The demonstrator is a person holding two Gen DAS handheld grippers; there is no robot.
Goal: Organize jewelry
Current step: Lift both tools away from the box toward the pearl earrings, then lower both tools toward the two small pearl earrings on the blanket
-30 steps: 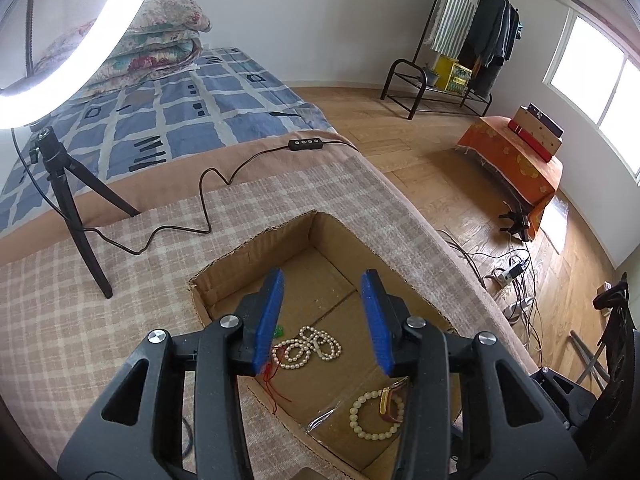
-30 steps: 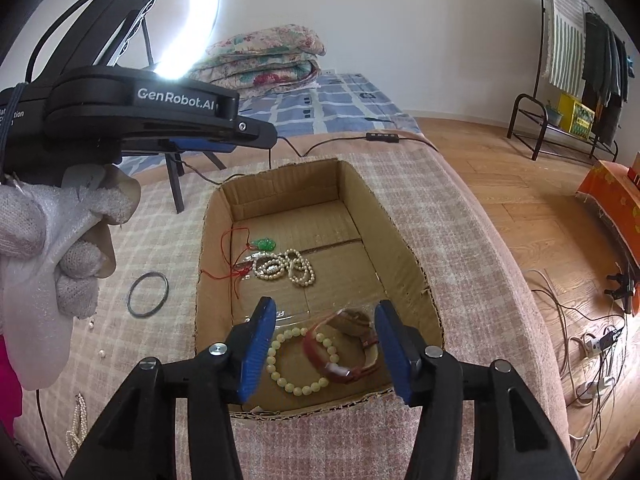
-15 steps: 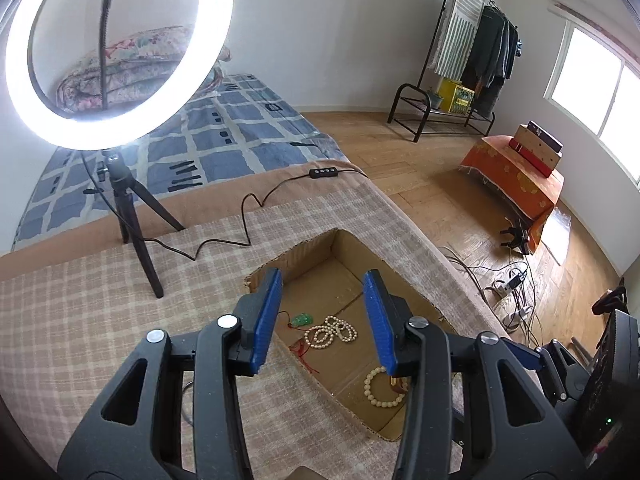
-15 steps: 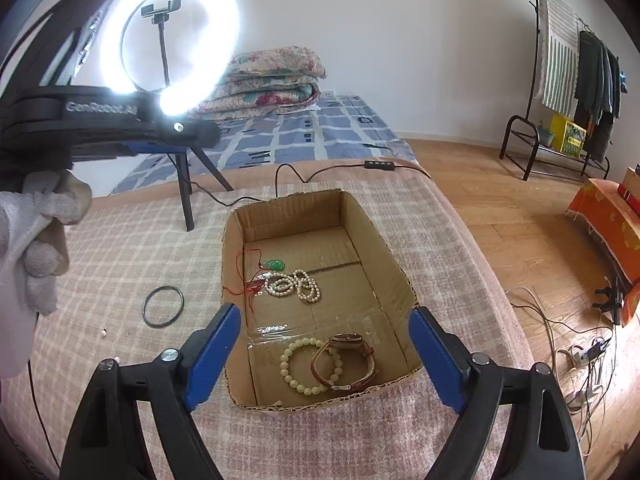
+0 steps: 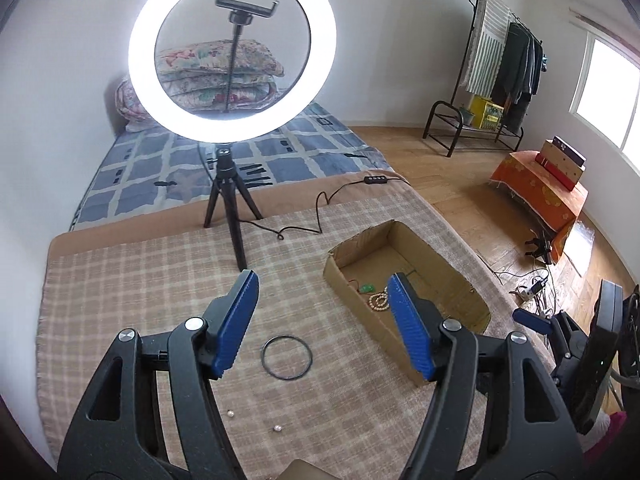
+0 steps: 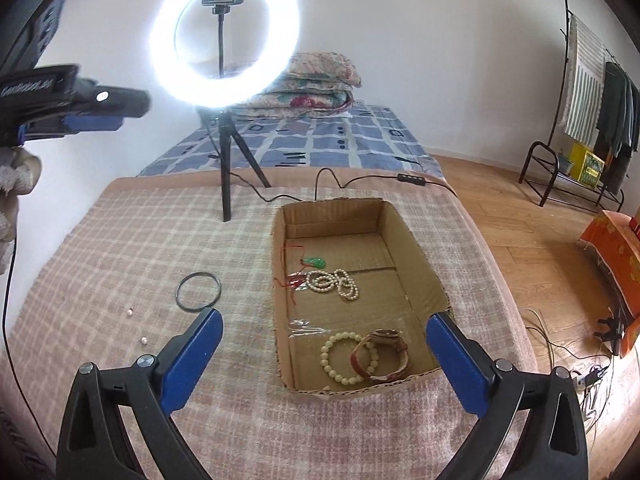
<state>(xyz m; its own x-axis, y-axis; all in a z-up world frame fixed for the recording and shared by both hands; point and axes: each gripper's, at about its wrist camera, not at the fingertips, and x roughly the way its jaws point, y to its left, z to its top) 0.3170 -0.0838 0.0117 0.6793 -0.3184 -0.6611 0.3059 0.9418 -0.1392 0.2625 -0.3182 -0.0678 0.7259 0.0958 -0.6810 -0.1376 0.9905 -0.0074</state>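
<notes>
The left gripper (image 5: 322,322) hangs above the beige plaid blanket (image 6: 120,240) that covers the bed, its blue-padded fingers (image 5: 236,320) spread apart and holding nothing. The right gripper (image 6: 322,364) is held over the near end of the open brown cardboard box (image 6: 412,240), its blue-padded fingers (image 6: 192,356) spread wide and likewise empty. The box rests on the blanket, right of centre. Inside it, toward the far left, lie a green pendant on a red cord (image 6: 314,262) and, just beside it, a coiled strand of white pearl beads (image 6: 334,284). At the near end of the box lie a cream round-bead bracelet (image 6: 344,356) and a brown leather-strap wristwatch (image 6: 384,354), which overlap each other. On the blanket, left of the box, lies a thin black ring-shaped bangle (image 6: 199,291); it appears directly between the left gripper's fingers in the left wrist view. Two small loose pearl beads (image 6: 136,326) lie on the blanket nearer than the bangle and to its left. A lit white ring lamp on a black tripod (image 5: 232,50) stands at the far edge of the blanket, with its black cable (image 5: 320,208) running right along that far edge.
</notes>
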